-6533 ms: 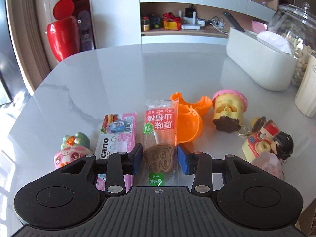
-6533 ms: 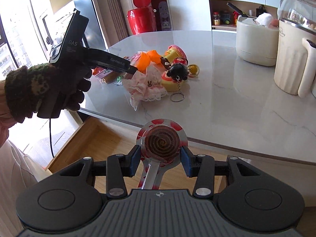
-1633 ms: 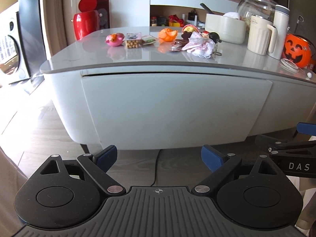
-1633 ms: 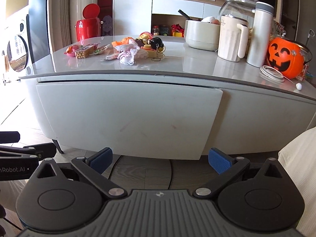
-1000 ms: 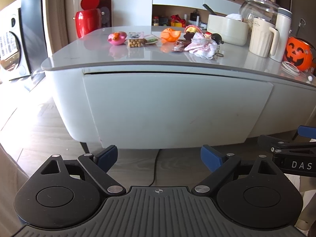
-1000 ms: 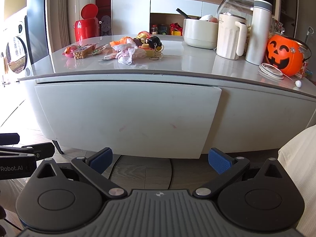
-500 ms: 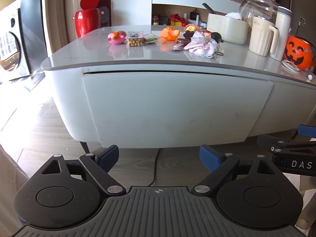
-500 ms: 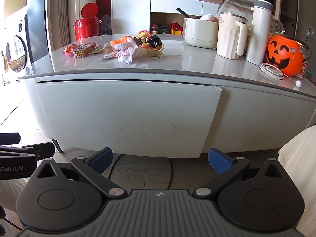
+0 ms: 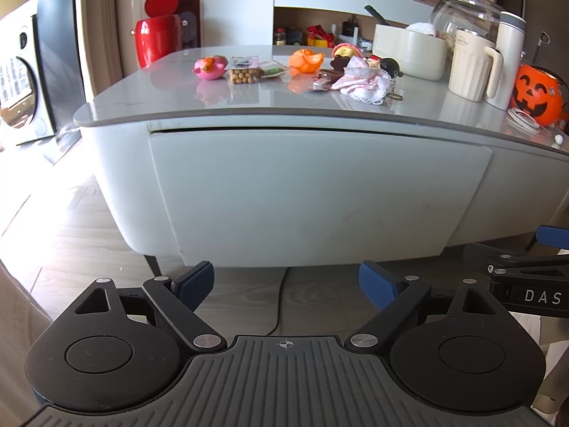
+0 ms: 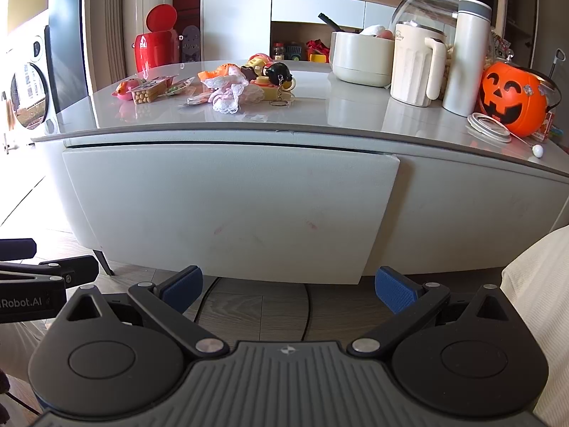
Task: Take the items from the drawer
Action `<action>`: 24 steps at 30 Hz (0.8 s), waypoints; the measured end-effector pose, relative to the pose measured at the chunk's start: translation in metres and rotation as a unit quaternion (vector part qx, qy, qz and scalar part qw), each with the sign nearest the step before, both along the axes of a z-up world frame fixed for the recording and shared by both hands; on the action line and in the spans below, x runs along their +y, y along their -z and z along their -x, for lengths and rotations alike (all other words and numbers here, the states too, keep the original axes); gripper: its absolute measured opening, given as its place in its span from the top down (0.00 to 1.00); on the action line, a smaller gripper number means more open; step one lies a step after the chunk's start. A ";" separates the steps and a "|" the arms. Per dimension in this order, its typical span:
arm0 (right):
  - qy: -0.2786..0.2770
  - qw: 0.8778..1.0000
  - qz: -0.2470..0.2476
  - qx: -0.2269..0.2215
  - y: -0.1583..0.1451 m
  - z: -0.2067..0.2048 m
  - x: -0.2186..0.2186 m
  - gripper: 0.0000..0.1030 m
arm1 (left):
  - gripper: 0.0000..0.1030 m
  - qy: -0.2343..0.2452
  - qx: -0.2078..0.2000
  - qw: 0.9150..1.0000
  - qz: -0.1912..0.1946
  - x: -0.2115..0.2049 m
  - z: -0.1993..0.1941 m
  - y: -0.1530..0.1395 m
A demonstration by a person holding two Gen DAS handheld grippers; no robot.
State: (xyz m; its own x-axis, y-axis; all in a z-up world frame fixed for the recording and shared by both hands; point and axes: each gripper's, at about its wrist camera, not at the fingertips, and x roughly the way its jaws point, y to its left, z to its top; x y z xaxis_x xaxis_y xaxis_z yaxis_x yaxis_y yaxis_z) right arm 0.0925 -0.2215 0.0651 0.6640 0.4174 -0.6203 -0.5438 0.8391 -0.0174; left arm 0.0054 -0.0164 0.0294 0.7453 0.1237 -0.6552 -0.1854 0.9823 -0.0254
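— What did the rigs look like?
— The left gripper [image 9: 286, 281] and right gripper [image 10: 288, 286] each had black linkages, silver pivot screws, blue ribbed pads [image 10: 394, 293], grey ridged housing.
— Any markings?
— White lettering: "DAS", "Robot.AI".

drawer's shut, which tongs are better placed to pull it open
Left, marginally. The left tongs face the middle of the shut drawer front; the right tongs sit off toward its right edge. Both are open, empty and back from it.

Both hand-held grippers, left [image 9: 286, 281] and right [image 10: 288, 286], now empty, wide apart, back from closed drawer [image 9: 316, 195].
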 end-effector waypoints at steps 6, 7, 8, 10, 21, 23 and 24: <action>0.000 1.000 0.000 0.000 0.000 0.000 0.000 0.00 | 0.10 0.000 0.000 1.000 0.000 0.000 0.000 0.000; 0.000 1.000 0.000 0.000 0.000 0.000 0.000 0.00 | 0.10 0.000 0.000 1.000 0.000 0.000 0.000 0.000; 0.000 1.000 0.000 0.000 0.000 0.000 0.000 0.00 | 0.10 0.000 0.000 1.000 0.000 0.000 0.000 0.000; 0.000 1.000 0.000 0.001 0.001 0.000 -0.001 0.00 | 0.10 0.001 0.000 1.000 0.000 0.001 0.000 0.000; 0.000 1.000 0.001 0.002 0.002 0.000 -0.002 0.00 | 0.10 0.000 0.000 1.000 0.000 0.001 0.000 0.000; 0.000 1.000 0.001 0.002 0.002 0.000 -0.002 0.00 | 0.10 0.000 0.000 1.000 0.000 0.001 0.000 0.000; 0.000 1.000 0.001 0.002 0.003 0.000 -0.002 0.00 | 0.10 0.000 0.000 1.000 0.000 0.001 0.000 0.000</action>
State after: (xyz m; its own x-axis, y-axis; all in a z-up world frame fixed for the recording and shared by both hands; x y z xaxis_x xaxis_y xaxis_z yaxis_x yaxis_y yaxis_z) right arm 0.0925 -0.2234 0.0625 0.6613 0.4167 -0.6238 -0.5440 0.8389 -0.0163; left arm 0.0054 -0.0158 0.0293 0.7454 0.1241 -0.6550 -0.1859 0.9822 -0.0255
